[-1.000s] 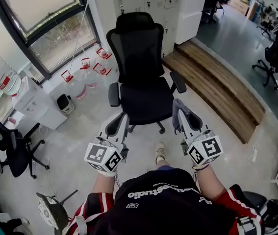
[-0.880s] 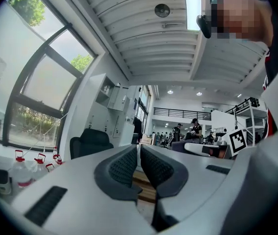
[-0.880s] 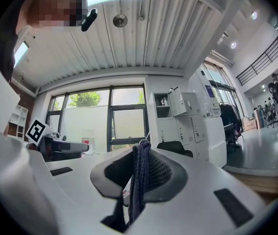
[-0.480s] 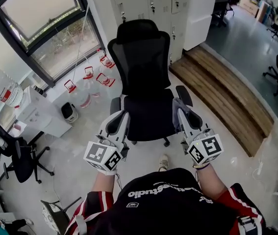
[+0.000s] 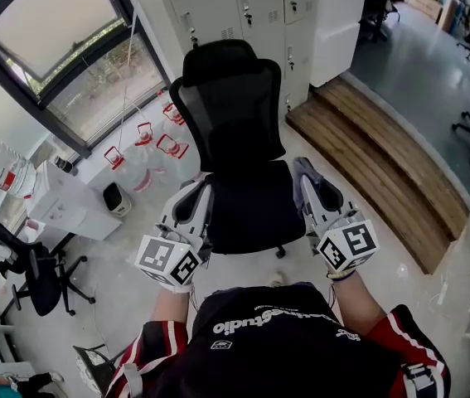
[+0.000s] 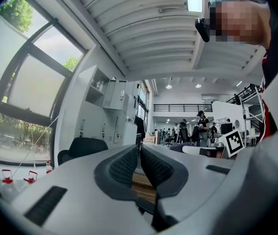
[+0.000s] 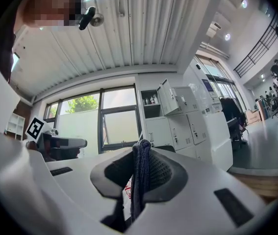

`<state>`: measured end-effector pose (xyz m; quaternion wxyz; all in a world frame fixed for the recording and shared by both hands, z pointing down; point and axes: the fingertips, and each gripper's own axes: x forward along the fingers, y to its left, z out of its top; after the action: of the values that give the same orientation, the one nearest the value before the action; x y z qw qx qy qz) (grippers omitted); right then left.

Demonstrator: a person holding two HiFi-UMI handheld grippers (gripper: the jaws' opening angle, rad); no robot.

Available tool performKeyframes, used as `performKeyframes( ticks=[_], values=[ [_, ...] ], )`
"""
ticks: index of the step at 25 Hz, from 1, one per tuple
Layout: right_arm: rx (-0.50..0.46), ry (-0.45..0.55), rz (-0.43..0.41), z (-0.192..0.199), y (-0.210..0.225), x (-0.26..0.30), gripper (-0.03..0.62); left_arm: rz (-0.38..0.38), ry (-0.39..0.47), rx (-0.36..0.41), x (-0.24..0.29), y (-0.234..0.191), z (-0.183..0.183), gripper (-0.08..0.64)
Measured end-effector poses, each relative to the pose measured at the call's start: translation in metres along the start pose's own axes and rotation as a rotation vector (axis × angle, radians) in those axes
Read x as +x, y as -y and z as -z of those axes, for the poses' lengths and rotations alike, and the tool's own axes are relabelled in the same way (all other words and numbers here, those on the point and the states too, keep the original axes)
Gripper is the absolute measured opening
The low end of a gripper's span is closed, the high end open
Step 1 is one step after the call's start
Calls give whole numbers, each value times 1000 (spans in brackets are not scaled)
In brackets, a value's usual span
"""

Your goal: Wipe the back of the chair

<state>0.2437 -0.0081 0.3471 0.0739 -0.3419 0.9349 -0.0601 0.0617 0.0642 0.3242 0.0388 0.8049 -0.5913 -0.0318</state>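
Chair (image 5: 233,123), likely to roll, wants steadying by its frame; right gripper (image 5: 306,171) pinches a soft cloth (image 7: 140,175), left gripper (image 5: 195,191) closed, empty.

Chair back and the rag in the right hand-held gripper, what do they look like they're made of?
Chair back: seemingly black mesh on a matte, probably plastic frame; its middle looks faintly see-through. Rag: soft dark blue-grey fabric, likely knitted or woven; it sits in limp ribbed folds, clamped in the right hand-held gripper.
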Motion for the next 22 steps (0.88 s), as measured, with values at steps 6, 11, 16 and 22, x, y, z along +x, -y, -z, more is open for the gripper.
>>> performKeyframes(
  ticks=[6, 11, 16, 22],
  values=[
    [37, -3, 5, 4, 25, 13, 67, -21, -39, -1, 19, -8, 5, 40],
    [53, -23, 13, 14, 36, 35, 67, -29, -66, -1, 30, -26, 11, 40],
    [49, -52, 27, 25, 44, 59, 67, -20, -63, -25, 48, -52, 20, 40],
    [23, -70, 36, 29, 53, 108, 67, 3, -46, -44, 80, -100, 16, 40]
  ],
)
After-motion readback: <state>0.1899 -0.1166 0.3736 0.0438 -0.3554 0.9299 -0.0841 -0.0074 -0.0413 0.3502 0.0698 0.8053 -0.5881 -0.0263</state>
